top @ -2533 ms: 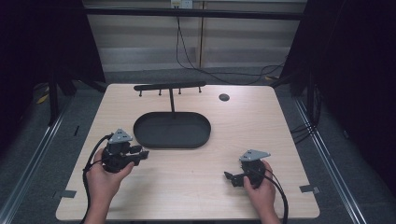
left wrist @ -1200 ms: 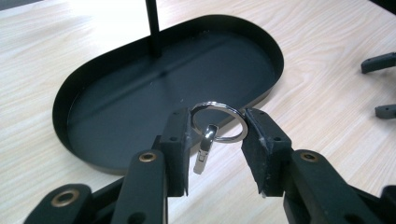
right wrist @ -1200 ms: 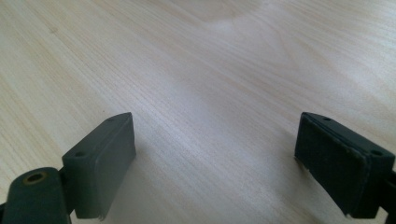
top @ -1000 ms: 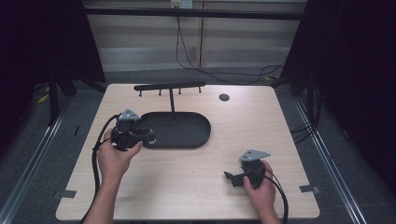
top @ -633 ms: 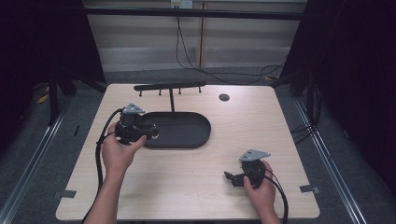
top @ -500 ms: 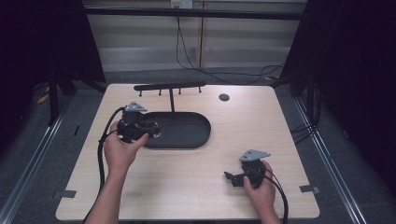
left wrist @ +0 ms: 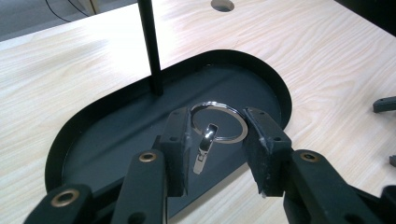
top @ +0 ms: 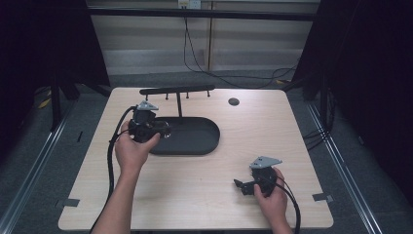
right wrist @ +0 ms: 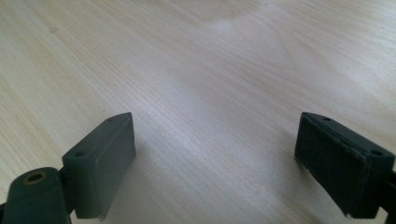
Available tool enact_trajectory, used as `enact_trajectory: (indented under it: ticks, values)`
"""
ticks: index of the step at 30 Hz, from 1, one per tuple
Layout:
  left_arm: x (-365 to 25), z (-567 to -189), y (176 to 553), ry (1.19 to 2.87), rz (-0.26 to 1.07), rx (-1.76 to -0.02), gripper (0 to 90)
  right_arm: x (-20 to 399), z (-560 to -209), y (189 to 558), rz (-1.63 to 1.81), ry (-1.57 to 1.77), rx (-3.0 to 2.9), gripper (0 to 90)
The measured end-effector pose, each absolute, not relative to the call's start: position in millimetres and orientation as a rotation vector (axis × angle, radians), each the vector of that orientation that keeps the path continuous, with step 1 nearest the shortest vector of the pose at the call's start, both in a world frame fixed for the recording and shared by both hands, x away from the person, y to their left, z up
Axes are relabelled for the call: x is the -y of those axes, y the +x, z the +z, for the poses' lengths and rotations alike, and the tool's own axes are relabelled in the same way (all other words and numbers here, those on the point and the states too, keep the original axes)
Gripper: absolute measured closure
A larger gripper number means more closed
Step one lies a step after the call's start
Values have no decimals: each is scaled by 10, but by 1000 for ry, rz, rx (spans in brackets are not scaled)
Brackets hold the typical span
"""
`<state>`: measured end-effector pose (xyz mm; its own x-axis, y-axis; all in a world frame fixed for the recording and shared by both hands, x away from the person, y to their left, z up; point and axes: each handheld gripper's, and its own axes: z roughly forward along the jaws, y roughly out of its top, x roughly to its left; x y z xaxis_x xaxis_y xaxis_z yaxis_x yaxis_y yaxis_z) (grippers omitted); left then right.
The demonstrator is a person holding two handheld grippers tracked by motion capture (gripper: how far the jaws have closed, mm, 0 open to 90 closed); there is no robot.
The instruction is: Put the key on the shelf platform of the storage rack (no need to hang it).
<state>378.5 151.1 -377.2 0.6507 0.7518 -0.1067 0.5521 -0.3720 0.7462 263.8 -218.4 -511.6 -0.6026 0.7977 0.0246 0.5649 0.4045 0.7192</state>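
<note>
**Q:** Wooden tabletop [top: 204, 195], pale and grained: what is the largest thing it carries?

**A:** A black oval tray [top: 195, 141] with a low rim, lying left of centre. A thin black post [left wrist: 150, 46] rises from the far part of the tray floor and carries a horizontal bar [top: 176, 90] with short pegs. Beyond the tray, a round cable hole [top: 234, 101] is cut into the tabletop.

**Q:** Where are the two grippers?

**A:** The left gripper [top: 165, 131] is held over the near left end of the tray. The right gripper [top: 239, 185] rests low at the near right of the tabletop, well apart from the tray.

**Q:** What state are the fingers in?

**A:** The left fingers [left wrist: 180, 140] are closed on a silver key ring [left wrist: 219, 120], one pad pressing on each side of the ring. The right fingers [right wrist: 105, 158] stand wide open, with bare wood between them.

**Q:** Where does the key ring sit?

**A:** Between the left pads, above the tray floor. A small metal clasp [left wrist: 204, 148] hangs down from the ring.
</note>
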Motion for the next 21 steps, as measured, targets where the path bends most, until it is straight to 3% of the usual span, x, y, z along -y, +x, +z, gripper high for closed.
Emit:
enact_trajectory:
  ticks: [21]
  values:
    - [-1368, -3741, 3970, 2080, 324, -1014, 624, 2184, -5116, 2638, 1012, 1182, -2343, 116]
